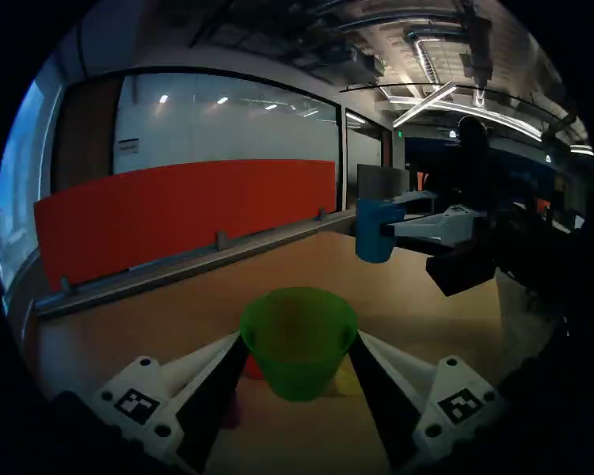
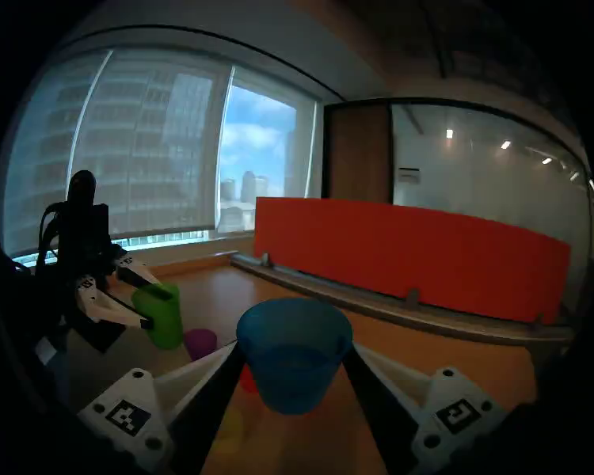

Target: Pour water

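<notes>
Left gripper view: a translucent green plastic cup, tapered, upright and mouth up, is clamped between both fingers of the left hand-held gripper. Can't tell whether its base touches the wooden worktop or hangs just above it. Contents can't be made out thru the tinted wall.

Farther off, right of centre, a blue plastic cup is pinched upright by the right hand-held gripper, well apart from the green one.

Right gripper view: both fingers press the blue cup's sides. Its inside looks darker low down, but any water level is hard to read. A small purple cup stands just beside the green one. A red thing and a yellow thing are mostly hidden behind the blue cup and a finger, so their shapes are unclear. The person holding the left gripper is a dark silhouette at the edge.
</notes>
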Demonstrator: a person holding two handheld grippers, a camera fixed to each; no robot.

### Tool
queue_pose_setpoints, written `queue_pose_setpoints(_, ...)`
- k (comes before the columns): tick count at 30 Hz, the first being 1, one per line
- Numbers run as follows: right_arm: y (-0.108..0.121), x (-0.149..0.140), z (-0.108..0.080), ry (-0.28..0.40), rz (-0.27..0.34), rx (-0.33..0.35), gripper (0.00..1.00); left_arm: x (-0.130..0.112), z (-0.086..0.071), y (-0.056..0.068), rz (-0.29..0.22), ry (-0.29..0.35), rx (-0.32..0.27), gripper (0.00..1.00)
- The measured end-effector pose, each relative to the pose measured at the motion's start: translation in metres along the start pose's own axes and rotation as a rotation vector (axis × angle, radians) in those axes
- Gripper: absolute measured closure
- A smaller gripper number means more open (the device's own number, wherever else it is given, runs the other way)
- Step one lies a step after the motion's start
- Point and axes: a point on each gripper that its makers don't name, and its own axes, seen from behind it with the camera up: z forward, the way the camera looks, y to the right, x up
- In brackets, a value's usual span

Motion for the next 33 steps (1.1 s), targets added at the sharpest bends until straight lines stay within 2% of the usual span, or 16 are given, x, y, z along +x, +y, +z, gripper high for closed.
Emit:
queue_pose_setpoints(20,-0.002,0.017,0.002,0.055,-0.009,0.004,0.11,0.009,0.000,0.000,-0.001,0.040,-0.007,0.14)
queue_pose_setpoints(33,-0.005,0.024,0.004,0.069,-0.015,0.015,0.11,0.018,-0.001,0.000,-0.005,0.091,-0.012,0.14)
